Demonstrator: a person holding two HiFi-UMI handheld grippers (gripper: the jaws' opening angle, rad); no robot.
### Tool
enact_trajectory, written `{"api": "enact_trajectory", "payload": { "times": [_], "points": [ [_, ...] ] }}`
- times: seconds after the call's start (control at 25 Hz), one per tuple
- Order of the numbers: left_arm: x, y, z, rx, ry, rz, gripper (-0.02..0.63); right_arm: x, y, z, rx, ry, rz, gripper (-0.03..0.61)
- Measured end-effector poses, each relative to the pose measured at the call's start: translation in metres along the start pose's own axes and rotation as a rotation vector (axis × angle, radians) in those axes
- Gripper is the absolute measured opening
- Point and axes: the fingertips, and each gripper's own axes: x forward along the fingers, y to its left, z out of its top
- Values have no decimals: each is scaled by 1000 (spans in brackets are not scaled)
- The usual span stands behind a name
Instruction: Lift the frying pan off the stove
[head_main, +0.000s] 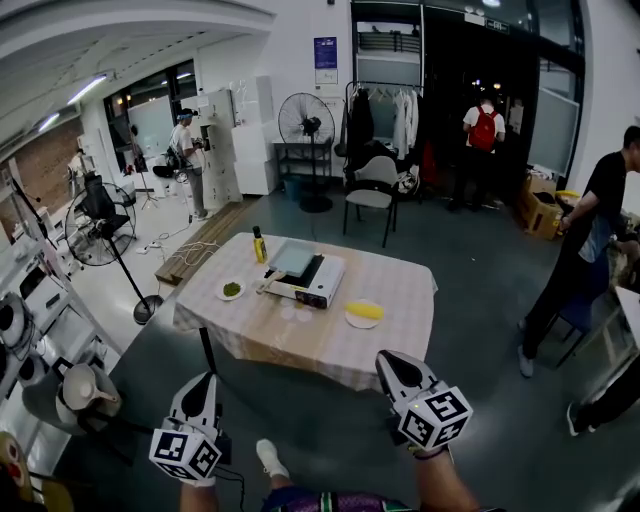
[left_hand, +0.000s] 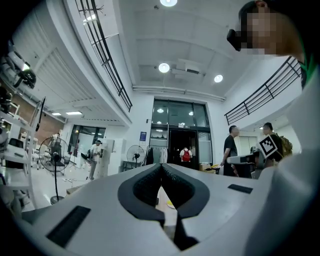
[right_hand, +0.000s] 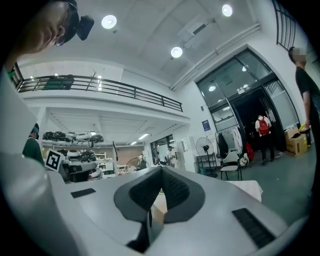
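Left claw (head_main: 207, 380), right claw (head_main: 386, 360) both closed, empty — bottle (head_main: 259, 244), plates (head_main: 364, 314) flank stove (head_main: 312, 283), prob. pan (head_main: 291, 259) atop.

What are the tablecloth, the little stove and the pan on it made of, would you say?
Tablecloth: fabric, matte, pale check; it hangs in soft folds at the edges.
Stove: probably painted sheet metal, judging by its smooth white boxy casing and dark top.
Frying pan: likely coated metal, with a dull grey surface; too small to be sure.
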Motion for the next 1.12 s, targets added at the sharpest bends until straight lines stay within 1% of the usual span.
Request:
{"api": "enact_trajectory", "payload": {
  "times": [0.24, 0.44, 0.64, 0.84, 1.12],
  "points": [
    [3, 33, -2, 7, 9, 33, 21, 38, 12, 1, -5, 6, 29, 6],
    [21, 69, -3, -2, 24, 64, 23, 81, 14, 1, -5, 8, 38, 6],
    [56, 115, 2, -11, 17, 74, 23, 141, 11, 8, -21, 17, 40, 6],
    [99, 167, 7, -4, 17, 74, 23, 211, 9, 13, -29, 32, 33, 6],
    [162, 261, 22, -16, 20, 47, 23, 323, 20, 28, -50, 34, 3, 6]
  ]
}}
